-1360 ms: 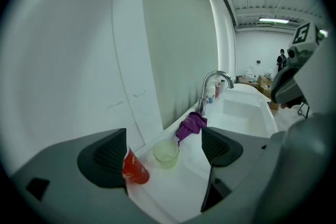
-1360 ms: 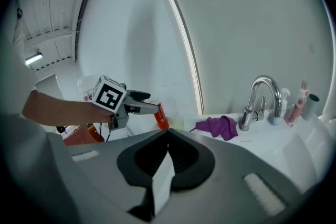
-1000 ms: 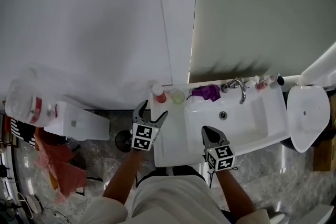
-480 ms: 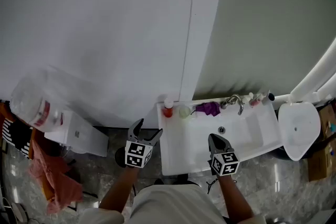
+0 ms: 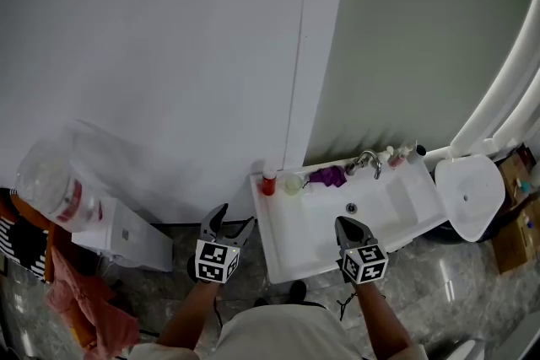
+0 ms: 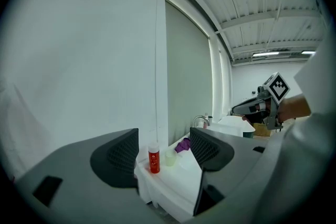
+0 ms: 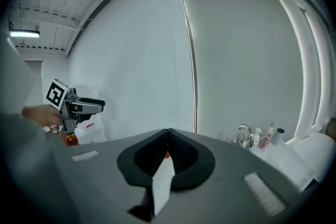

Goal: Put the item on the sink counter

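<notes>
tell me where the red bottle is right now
In the head view, the red bottle stands at the back left corner of the sink counter, just left of the pale green cup.

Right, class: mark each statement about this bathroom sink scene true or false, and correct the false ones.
1. A red bottle stands at the left back corner of the sink counter. True.
2. The left claw grips that bottle. False: its jaws, just closing a little, stand apart with nothing between them.
3. The purple cloth lies on the floor. False: it lies on the counter, between the pale cup and the tap.
4. The right claw is shut. True.
</notes>
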